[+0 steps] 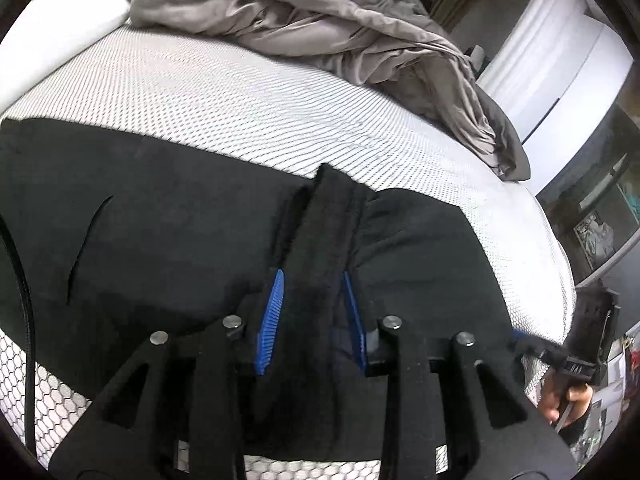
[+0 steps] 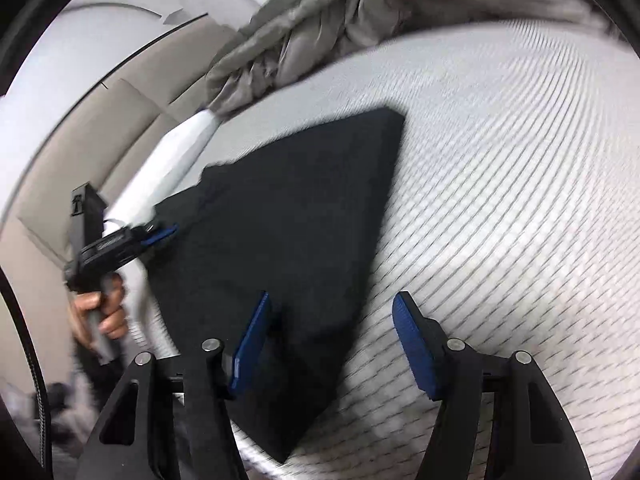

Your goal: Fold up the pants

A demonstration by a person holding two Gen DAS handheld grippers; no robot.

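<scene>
Black pants (image 2: 288, 216) lie folded flat on a white mesh-patterned mattress (image 2: 500, 160). In the left wrist view my left gripper (image 1: 314, 280) is shut on a raised fold of the pants (image 1: 324, 232), with blue pads on both sides of the cloth. The left gripper also shows in the right wrist view (image 2: 160, 234), at the pants' far edge. My right gripper (image 2: 332, 304) is open and empty, hovering above the near corner of the pants. It also shows at the right edge of the left wrist view (image 1: 520, 336), but its jaws are hidden there.
A crumpled grey duvet (image 1: 320, 24) lies at the far side of the mattress. A white pillow (image 1: 60, 24) sits at the far left. Beyond the bed's right edge stand furniture and a white wall (image 1: 560, 60). A black cable (image 1: 24, 320) hangs at the left.
</scene>
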